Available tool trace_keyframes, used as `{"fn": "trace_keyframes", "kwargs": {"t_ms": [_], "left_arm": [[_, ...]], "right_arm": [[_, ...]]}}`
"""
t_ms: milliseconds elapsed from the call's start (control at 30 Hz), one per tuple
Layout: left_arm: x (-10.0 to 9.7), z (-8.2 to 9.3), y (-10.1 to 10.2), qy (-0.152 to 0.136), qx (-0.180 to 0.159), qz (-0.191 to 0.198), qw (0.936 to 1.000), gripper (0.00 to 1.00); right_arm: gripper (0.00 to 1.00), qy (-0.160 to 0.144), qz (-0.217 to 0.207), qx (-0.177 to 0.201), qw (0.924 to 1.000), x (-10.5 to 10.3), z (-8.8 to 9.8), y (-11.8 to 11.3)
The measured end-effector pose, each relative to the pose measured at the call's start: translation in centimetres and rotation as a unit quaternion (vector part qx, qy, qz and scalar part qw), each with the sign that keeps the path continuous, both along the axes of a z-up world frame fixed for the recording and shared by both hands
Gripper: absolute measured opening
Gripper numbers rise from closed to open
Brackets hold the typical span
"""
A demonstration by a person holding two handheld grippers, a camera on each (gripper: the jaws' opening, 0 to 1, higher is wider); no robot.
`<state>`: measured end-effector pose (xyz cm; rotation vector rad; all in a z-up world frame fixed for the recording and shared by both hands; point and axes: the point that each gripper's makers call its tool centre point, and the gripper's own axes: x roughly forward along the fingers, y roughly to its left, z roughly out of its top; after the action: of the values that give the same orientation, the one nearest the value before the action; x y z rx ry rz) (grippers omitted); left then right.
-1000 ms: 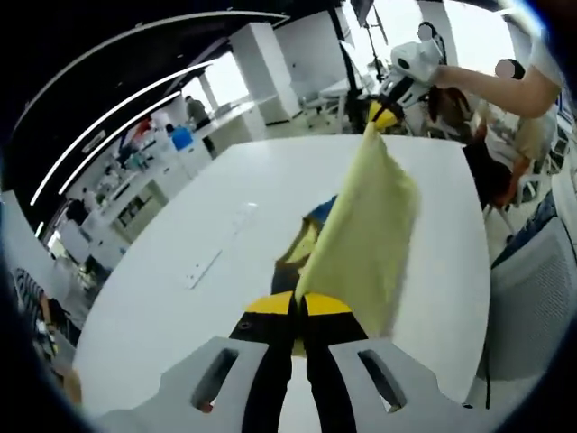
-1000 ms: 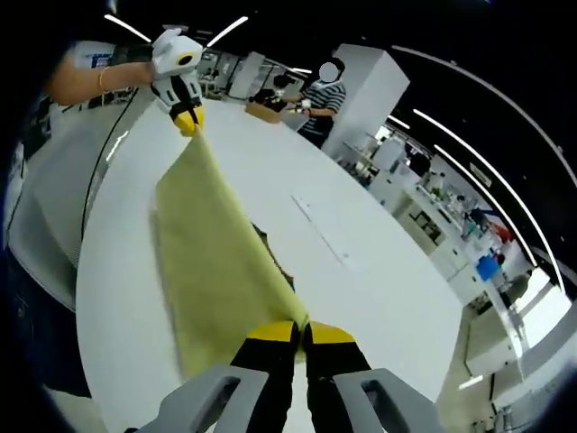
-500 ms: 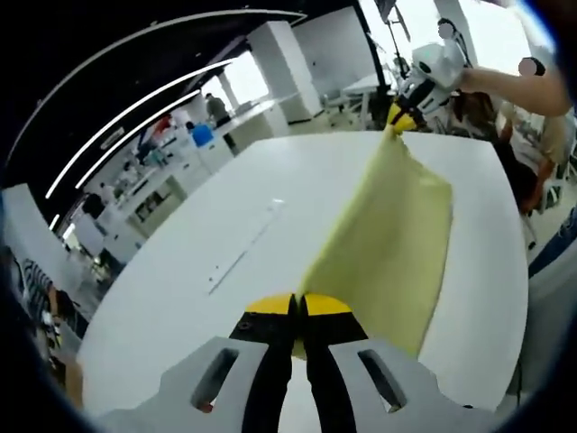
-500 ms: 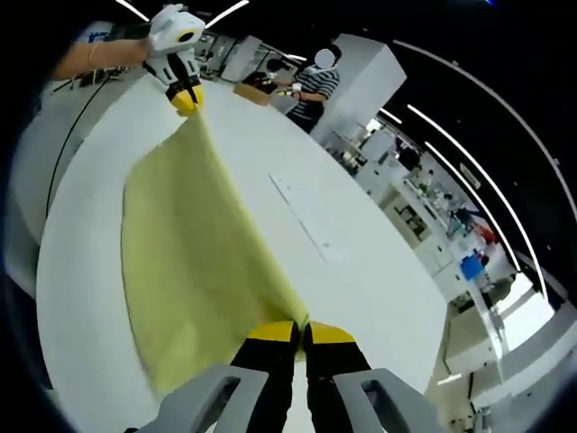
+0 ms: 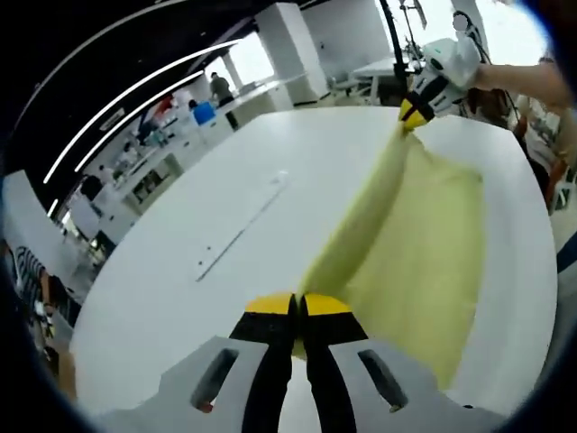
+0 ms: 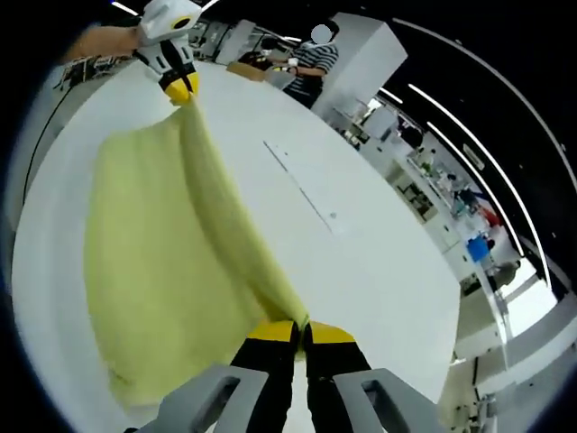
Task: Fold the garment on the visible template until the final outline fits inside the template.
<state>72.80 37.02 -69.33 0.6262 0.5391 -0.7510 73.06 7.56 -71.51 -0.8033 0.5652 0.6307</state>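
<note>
Stretching 1 yellow garment (image 5: 410, 253) btwn 2 grippers, left gripper (image 5: 298, 307) & right gripper (image 6: 300, 333) each clamped on it, above white table (image 5: 225, 207).

The cloth (image 5: 410, 244) is pale yellow, plain, without pattern. The table (image 5: 180, 262) is white. The left gripper (image 5: 297, 311) has yellow-tipped black jaws on a light grey body; the right gripper (image 6: 302, 336) has the same colours. In the right gripper view, a person (image 6: 311, 63) beyond the table wears a black-and-white striped shirt.
</note>
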Motion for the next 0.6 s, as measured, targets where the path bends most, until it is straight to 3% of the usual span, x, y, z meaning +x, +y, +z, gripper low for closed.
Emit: {"fn": "trace_keyframes", "kwargs": {"t_ms": [367, 533, 600], "left_arm": [[1.6, -4.2, 0.1, 0.035, 0.007, 0.016, 0.9992, 0.0], [2.4, -5.9, 0.4, 0.044, 0.014, 0.018, 0.9988, 0.0], [2.5, -6.8, 0.7, 0.059, 0.009, 0.035, 0.9976, 0.01]], "right_arm": [[0.0, 0.042, -0.019, 0.006, 0.9989, 1.5, -4.3, -0.1], [0.0, 0.051, -0.021, 0.008, 0.9984, 1.8, -5.4, 0.0], [0.0, 0.055, -0.023, 0.011, 0.9981, 2.0, -5.8, -0.1]]}}
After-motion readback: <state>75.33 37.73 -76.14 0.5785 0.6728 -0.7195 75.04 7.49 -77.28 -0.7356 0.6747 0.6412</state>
